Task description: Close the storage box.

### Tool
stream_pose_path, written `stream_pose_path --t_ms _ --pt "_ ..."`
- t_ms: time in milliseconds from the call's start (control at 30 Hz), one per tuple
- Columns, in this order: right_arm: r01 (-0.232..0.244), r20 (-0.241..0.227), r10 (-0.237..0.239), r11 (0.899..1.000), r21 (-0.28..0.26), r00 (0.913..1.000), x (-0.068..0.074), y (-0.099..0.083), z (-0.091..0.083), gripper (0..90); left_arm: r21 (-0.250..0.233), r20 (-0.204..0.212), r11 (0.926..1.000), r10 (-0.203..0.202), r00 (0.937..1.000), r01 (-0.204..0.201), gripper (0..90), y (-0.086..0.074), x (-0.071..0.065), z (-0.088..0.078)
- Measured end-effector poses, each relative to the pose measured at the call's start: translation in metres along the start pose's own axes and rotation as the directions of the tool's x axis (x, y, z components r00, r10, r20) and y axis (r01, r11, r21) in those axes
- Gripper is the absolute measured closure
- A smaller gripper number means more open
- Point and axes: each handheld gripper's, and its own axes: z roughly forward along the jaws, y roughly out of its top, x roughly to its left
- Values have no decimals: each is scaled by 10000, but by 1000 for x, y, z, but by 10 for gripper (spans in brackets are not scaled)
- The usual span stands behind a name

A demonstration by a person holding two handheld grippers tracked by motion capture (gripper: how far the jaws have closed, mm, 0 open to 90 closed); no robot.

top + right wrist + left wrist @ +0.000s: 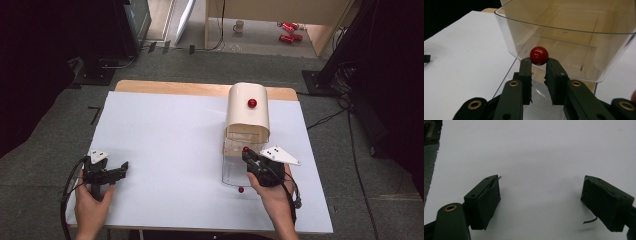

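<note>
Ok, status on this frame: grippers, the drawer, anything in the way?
Right gripper shut on red knob of clear drawer. Left gripper open, empty, on table. Nothing in the way.

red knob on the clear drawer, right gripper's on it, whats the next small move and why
Probably a gentle, straight pull toward the person. In the right gripper view the right gripper has its jaws closed on the red knob of the clear drawer, and the high view shows that drawer only partly out of the cream cabinet. The left gripper rests open on the white table, away from it.
</note>
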Motion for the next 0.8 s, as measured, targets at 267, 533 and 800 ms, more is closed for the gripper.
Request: stream_pose_path --t_ms 267,533,800 --pt "-55 19 55 10000 -12 10000 -5 5 8 763 -1 -3 10000 -2 10000 2 156 0 0 0" --pt "-69 -78 68 10000 -58 9999 -8 7 10 757 -4 -5 10000 -2 10000 2 156 0 0 0" --pt "-142 -43 142 9999 -86 9999 -11 7 9 743 -3 -3 10000 -3 10000 3 156 0 0 0"
